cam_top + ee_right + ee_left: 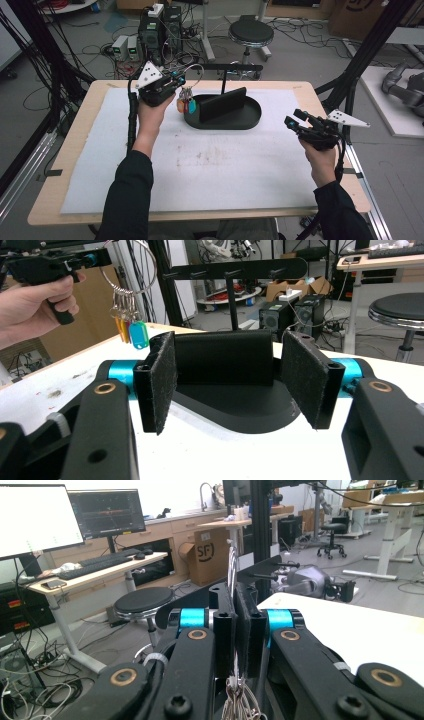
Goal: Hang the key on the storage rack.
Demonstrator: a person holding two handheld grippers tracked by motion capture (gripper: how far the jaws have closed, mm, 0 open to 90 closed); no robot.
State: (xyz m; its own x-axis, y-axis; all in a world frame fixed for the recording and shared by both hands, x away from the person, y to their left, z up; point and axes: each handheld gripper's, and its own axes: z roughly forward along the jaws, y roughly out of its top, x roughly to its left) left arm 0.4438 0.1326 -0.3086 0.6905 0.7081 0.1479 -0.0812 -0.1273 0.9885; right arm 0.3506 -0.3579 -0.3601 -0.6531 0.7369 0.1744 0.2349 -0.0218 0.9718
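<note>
While the left gripper (176,79) hangs above the table's far-left part, at about eleven o'clock from the middle of the white mat (210,160), its jaws are pressed together on a large wire key ring (131,266). In the left gripper view the ring's wire rises out of the slit between the two closed pads, and a cluster of small rings dangles below them. From the ring hang a bunch of keys (121,305) with an orange tag and a blue tag (138,334), swinging free just beside the left end of the black oval tray (252,119), at roughly nine o'clock from it. An upright black slab (223,104) stands in the tray, and a black rack with pegs (235,269) rises behind it at twelve o'clock. At three o'clock, off the mat's right edge, the right gripper (295,124) points toward the tray with its jaws spread and nothing between the pads.
</note>
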